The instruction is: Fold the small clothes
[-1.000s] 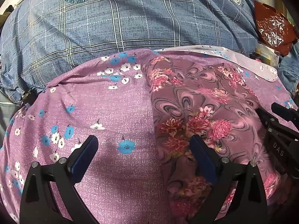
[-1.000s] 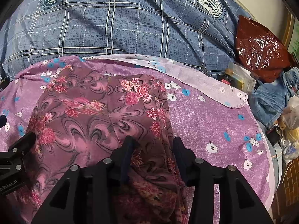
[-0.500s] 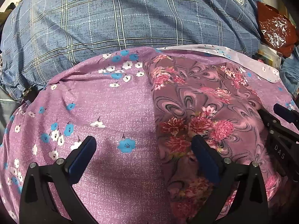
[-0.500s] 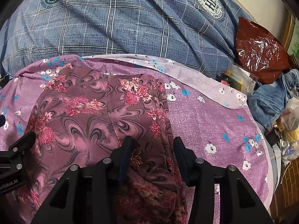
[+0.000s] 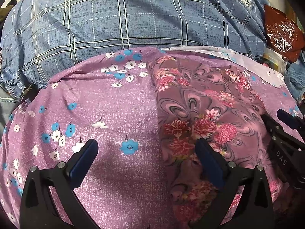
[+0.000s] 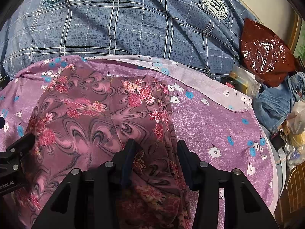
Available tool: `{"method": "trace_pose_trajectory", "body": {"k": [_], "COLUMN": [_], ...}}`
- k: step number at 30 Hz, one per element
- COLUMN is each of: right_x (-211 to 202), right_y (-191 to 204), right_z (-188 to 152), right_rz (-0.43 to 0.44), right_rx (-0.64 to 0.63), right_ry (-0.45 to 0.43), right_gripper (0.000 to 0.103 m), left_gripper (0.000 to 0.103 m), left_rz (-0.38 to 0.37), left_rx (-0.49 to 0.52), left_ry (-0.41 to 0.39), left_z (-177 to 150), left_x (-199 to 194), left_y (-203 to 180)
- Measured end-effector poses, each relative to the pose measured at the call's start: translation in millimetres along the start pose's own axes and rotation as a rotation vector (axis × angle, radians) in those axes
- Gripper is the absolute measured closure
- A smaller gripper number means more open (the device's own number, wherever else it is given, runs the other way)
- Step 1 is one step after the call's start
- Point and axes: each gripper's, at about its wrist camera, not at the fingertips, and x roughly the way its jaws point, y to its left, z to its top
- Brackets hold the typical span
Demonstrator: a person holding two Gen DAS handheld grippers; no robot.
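Your small garment (image 6: 80, 114), a mauve cloth printed with dark swirls and pink-red flowers, lies spread on the purple sheet (image 6: 213, 122) dotted with blue and white blossoms. It sits toward the near side of that sheet, and a fold line runs down its middle in the right wrist view. Your right gripper (image 6: 155, 148) has its jaws partly apart with a bunched ridge of the garment rising between them; whether the pads actually press the cloth, you cannot tell from here. Your left gripper (image 5: 146, 152) stands wide open just above the sheet: its right finger is over the garment's left edge, its left finger over bare purple sheet, and nothing is pinched. The purple sheet lies on a bed covered in blue plaid bedding (image 6: 133, 19) with round crests. Off to the right sit a red-brown plastic bag (image 6: 265, 55) and crumpled denim (image 6: 278, 105).
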Motion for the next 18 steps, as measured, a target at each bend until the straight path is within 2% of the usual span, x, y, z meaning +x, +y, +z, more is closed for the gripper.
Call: {"method": "trace_pose_trajectory", "body": {"k": [18], "right_x": [-0.6], "right_y": [0.1], "right_z": [-0.7], "right_rz": [-0.002], "right_rx": [-0.002], "right_ry": [-0.001], "right_gripper": [0.054], "left_gripper": [0.001], "left_rz": [-0.002], "left_rx": [-0.02], "left_ry": [-0.023], "left_z": [1.1], "left_x": [-6.6], "left_y": [4.6]}}
